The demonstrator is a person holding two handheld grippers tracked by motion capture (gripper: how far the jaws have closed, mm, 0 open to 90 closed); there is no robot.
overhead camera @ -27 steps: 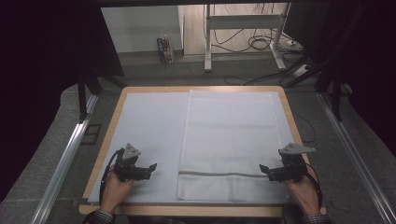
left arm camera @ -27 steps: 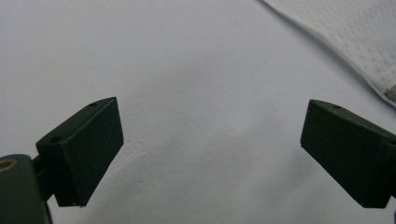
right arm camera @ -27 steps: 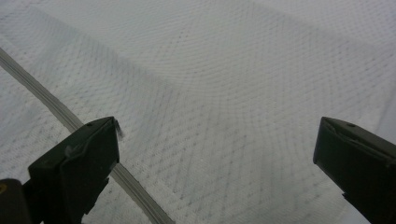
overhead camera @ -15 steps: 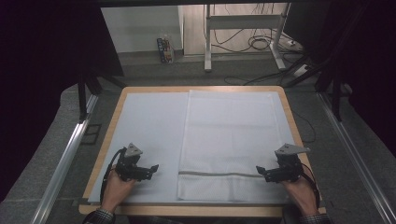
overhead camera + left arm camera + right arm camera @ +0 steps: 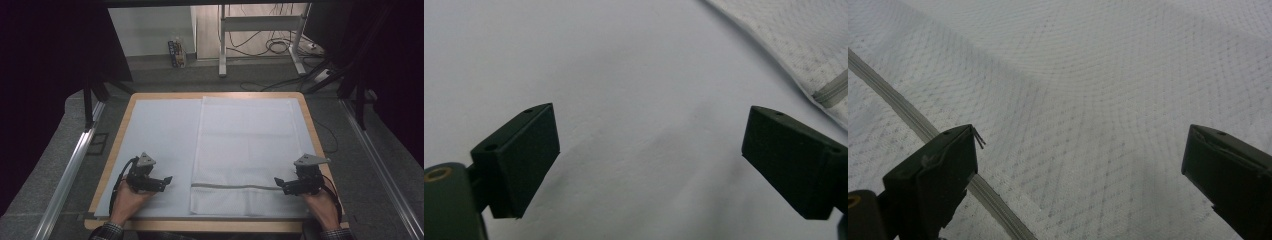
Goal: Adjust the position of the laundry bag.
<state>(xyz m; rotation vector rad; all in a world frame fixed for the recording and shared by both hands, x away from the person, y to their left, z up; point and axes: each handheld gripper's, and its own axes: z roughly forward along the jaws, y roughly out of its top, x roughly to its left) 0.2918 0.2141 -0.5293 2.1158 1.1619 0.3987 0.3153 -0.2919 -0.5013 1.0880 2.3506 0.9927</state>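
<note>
Both grippers are black, boxy tools. The left gripper (image 5: 159, 183) carries a grey three-cornered plate on top, and a black cable loops from its rear past the left hand (image 5: 128, 200). The right gripper (image 5: 282, 184) bears the same kind of grey plate, with a black cable curling round the right hand (image 5: 320, 207). Each jaw is a thick matte black block with small round screw holes on its upper edge. A brass-coloured ring sits at the lower left of both gripper views. Dark checked cuffs show at the wrists.
</note>
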